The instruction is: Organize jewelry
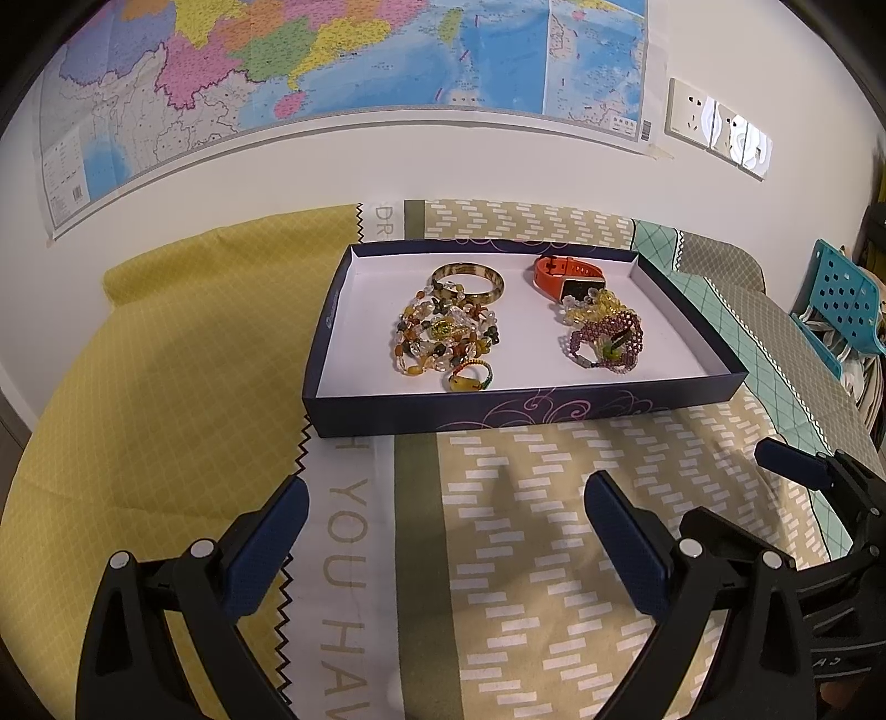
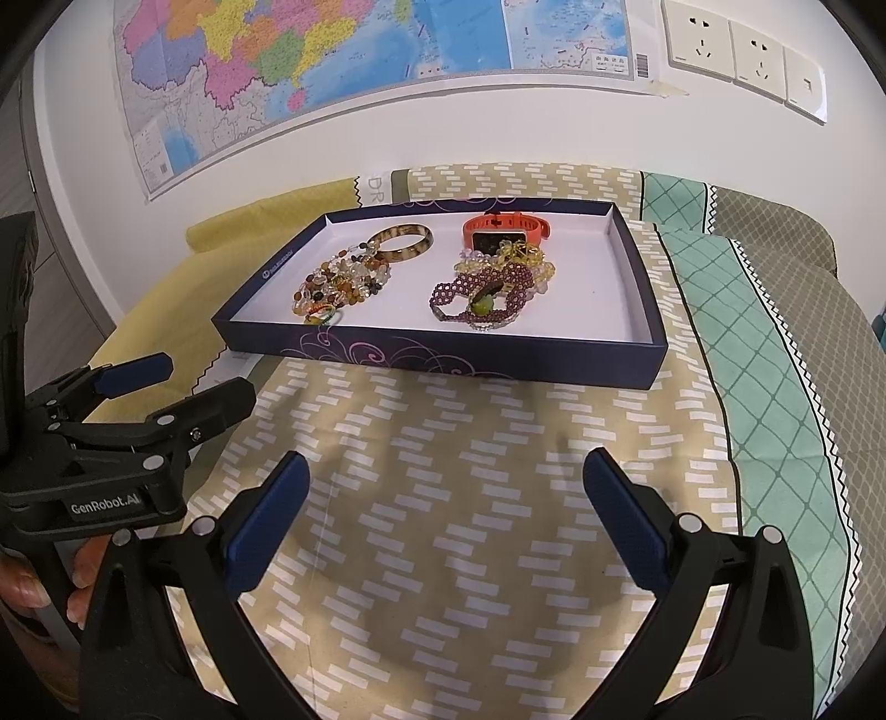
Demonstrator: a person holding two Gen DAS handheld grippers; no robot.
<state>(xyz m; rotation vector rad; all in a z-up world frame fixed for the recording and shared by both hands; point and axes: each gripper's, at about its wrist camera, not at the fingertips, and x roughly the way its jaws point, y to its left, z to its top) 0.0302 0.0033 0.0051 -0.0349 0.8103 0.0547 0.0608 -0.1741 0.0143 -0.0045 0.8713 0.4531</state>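
Note:
A dark blue tray [image 1: 354, 407] [image 2: 288, 349] with a white floor holds the jewelry. On its left lie a brown bangle [image 1: 468, 281] [image 2: 401, 241], a heap of mixed bead bracelets [image 1: 443, 332] [image 2: 340, 285] and a small yellow-green ring [image 1: 469, 379] [image 2: 321, 317]. On its right lie an orange watch [image 1: 570, 274] [image 2: 504, 230], yellow beads [image 1: 595, 310] [image 2: 531, 257] and a purple bead bracelet [image 1: 606, 340] [image 2: 479, 299]. My left gripper [image 1: 446, 531] is open and empty, short of the tray. My right gripper [image 2: 446, 518] is open and empty too.
The tray rests on a patchwork cloth [image 1: 526, 554] [image 2: 470, 443] of yellow, olive and teal panels. A map [image 1: 277, 83] and wall sockets [image 2: 742, 50] are on the wall behind. A blue perforated chair [image 1: 841, 299] stands at the right. The other gripper shows at each view's edge.

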